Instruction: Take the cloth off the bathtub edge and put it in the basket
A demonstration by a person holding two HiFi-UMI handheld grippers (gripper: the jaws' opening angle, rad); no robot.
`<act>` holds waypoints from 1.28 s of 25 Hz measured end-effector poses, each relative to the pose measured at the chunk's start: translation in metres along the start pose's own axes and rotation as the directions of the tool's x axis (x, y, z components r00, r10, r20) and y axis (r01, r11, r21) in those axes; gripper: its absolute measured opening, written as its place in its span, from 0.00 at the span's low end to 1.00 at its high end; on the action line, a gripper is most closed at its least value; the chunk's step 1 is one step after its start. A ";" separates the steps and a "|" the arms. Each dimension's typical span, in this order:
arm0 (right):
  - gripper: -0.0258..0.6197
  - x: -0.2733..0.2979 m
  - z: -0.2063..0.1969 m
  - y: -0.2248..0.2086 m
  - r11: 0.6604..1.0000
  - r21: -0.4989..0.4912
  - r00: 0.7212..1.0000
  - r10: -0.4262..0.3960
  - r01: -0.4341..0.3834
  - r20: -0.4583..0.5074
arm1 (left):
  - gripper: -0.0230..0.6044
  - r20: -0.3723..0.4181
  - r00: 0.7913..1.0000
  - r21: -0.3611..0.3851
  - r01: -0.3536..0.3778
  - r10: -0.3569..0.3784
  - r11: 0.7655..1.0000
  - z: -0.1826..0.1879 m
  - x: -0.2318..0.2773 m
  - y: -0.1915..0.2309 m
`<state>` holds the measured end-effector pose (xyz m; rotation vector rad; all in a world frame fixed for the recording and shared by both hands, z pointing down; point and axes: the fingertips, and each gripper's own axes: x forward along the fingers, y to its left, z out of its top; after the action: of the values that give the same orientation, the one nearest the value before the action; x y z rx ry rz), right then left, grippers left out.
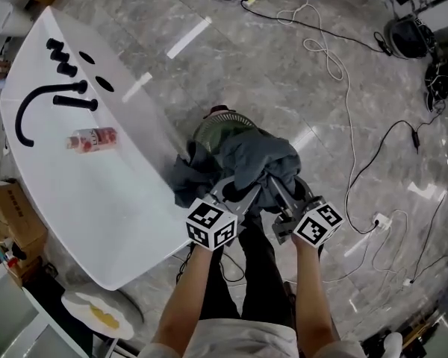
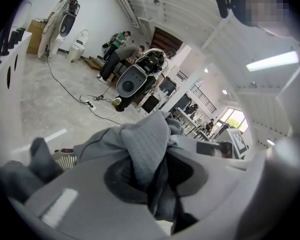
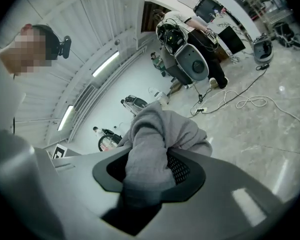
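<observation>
Between my jaws on both sides sits fabric: left gripper point(image 1: 237, 190) and right gripper point(image 1: 278, 192) each clamp a fold of the cloth point(image 1: 250, 159). It is grey with a quilted weave, crumpled into one bundle. It hangs over the basket point(image 1: 222, 121) at 12 o'clock, with the bathtub point(image 1: 97, 200) at 9. Its long axis runs roughly 9-to-3 and a loose end droops toward 8. Count: one cloth, one basket, two grippers.

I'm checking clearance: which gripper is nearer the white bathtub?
Left. The left gripper holds the cloth next to the bathtub rim; the right gripper grips it farther out, over the floor.
</observation>
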<state>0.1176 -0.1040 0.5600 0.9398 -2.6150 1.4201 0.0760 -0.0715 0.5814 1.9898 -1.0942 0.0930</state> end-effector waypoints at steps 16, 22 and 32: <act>0.25 0.106 -0.101 -0.038 0.999 -0.040 0.965 -0.028 0.019 -0.261 | 0.27 -0.159 0.952 -0.087 -0.278 0.262 0.957 -0.057 -0.020 0.141; 0.26 0.121 -0.114 -0.082 0.987 -0.127 0.939 -0.131 0.095 -0.318 | 0.27 -0.212 0.904 -0.074 -0.393 0.371 0.917 -0.078 0.001 0.168; 0.26 0.135 -0.144 -0.143 0.958 -0.223 0.883 -0.256 0.179 -0.393 | 0.29 -0.271 0.835 -0.124 -0.524 0.479 0.842 -0.116 0.036 0.204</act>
<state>0.0434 -0.1184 0.7916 0.7741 -2.1975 1.1518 -0.0139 -0.0683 0.8014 1.4309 -1.3921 0.4686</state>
